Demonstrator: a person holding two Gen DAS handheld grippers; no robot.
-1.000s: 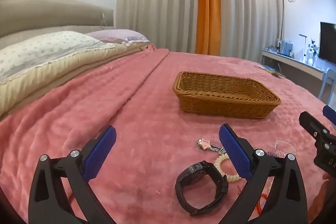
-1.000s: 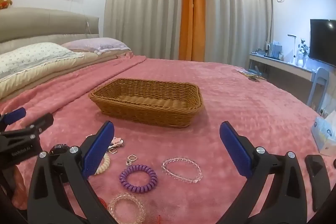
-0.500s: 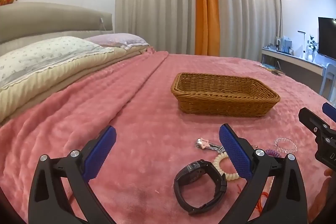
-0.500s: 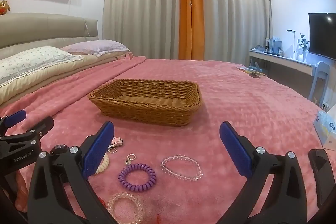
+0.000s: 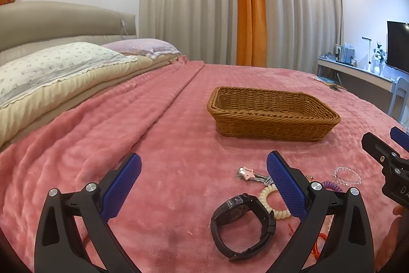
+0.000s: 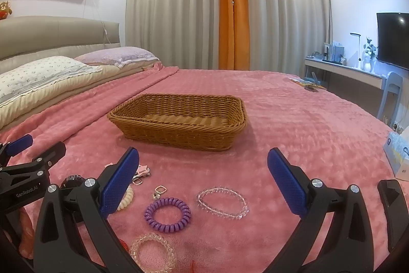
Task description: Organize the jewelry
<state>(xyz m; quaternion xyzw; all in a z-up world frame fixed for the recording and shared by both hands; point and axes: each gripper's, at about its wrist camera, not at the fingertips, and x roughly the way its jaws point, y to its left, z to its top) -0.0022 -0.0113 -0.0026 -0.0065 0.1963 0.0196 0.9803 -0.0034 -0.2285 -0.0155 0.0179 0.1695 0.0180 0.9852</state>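
Observation:
An empty wicker basket (image 5: 272,114) (image 6: 179,122) sits mid-bed on the pink blanket. In front of it lie a black watch (image 5: 242,224), a cream coil band (image 5: 271,204), a pink star keyring (image 5: 246,172), a purple coil band (image 6: 167,214), a clear bead bracelet (image 6: 222,202), a clear coil band (image 6: 153,252) and a small metal clasp (image 6: 158,191). My left gripper (image 5: 202,186) is open above the blanket, left of the watch. My right gripper (image 6: 202,183) is open over the purple band and the bead bracelet. Both are empty.
Pillows (image 5: 58,65) and a headboard lie at the left. A desk (image 6: 345,71) with a TV and a chair stands at the right. A tissue pack (image 6: 397,155) lies at the bed's right edge. Curtains hang behind.
Both grippers have stayed open over the same items. The views have tilted up slightly, so more of the ceiling and wall shelf shows.

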